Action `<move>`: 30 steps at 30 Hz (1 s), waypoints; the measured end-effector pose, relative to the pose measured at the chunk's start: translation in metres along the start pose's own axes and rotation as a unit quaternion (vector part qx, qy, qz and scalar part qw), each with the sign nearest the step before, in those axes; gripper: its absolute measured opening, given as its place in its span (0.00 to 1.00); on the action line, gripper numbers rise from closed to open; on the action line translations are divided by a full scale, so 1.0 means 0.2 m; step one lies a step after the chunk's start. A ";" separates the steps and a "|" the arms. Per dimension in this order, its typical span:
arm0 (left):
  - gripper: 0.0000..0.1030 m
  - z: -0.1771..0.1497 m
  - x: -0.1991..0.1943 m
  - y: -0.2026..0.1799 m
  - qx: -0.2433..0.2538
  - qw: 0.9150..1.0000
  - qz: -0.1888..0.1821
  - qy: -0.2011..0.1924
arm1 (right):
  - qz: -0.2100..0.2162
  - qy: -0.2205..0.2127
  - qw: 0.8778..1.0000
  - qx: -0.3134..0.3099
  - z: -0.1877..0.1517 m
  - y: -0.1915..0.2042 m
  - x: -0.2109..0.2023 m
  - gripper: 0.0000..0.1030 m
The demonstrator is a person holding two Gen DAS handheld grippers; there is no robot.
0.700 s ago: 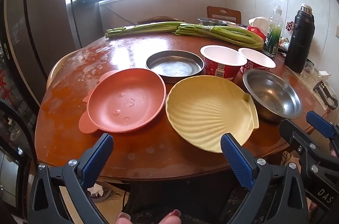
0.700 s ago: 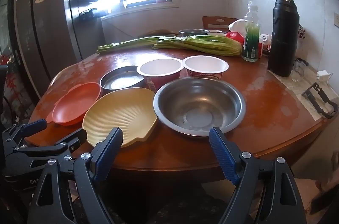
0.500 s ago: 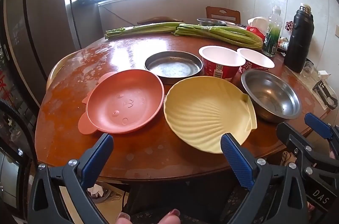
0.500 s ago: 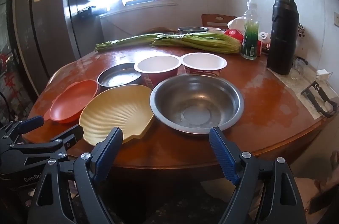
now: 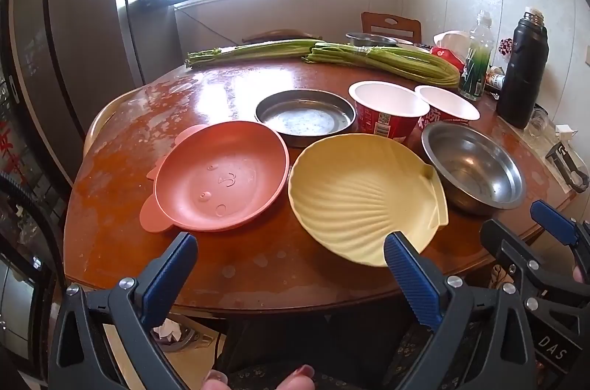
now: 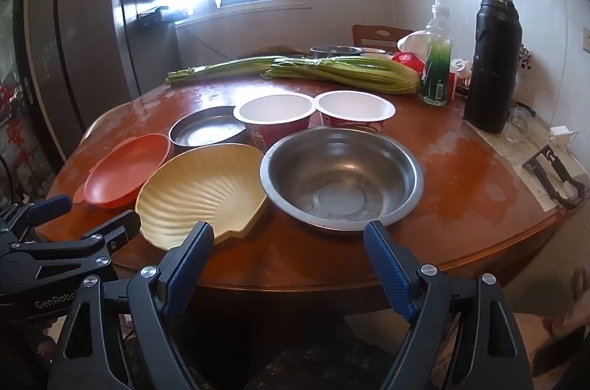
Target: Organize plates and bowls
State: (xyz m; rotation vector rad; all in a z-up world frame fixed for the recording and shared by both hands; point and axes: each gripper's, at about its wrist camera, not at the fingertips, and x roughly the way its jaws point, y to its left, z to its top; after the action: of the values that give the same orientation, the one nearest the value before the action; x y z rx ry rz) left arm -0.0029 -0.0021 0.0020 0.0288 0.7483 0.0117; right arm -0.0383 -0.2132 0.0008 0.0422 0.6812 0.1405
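On the round wooden table sit an orange bear-face plate, a yellow shell-shaped dish, a steel bowl, a flat steel pan and two red paper bowls with white insides. My left gripper hangs open over the near table edge, in front of the orange plate and the yellow dish, holding nothing. My right gripper is open too, just short of the steel bowl and beside the yellow dish.
Long green vegetable bundles lie across the far side. A black flask, a green bottle and small clutter stand at the back right. A black clamp-like tool lies on the right edge. A fridge stands left.
Both grippers have crept a little forward toward the table, so the dishes look slightly nearer. Nothing on the table has moved, and both stay open.
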 end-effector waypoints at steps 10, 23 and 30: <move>0.99 -0.01 -0.01 0.00 0.002 1.000 0.001 0.001 | -0.003 0.002 1.000 -0.008 -0.01 0.01 0.00 0.82; 0.99 -0.02 -0.02 0.01 -0.002 1.000 0.004 0.001 | -0.005 0.007 1.000 0.002 -0.03 -0.01 0.00 0.82; 0.99 -0.02 -0.02 0.00 -0.001 1.000 0.006 0.002 | -0.002 0.009 1.000 -0.003 -0.03 0.00 0.00 0.82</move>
State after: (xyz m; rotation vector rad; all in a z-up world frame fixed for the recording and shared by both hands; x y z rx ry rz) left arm -0.0084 -0.0018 0.0006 0.0327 0.7515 0.0245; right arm -0.0422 -0.2122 -0.0049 0.0336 0.6985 0.1386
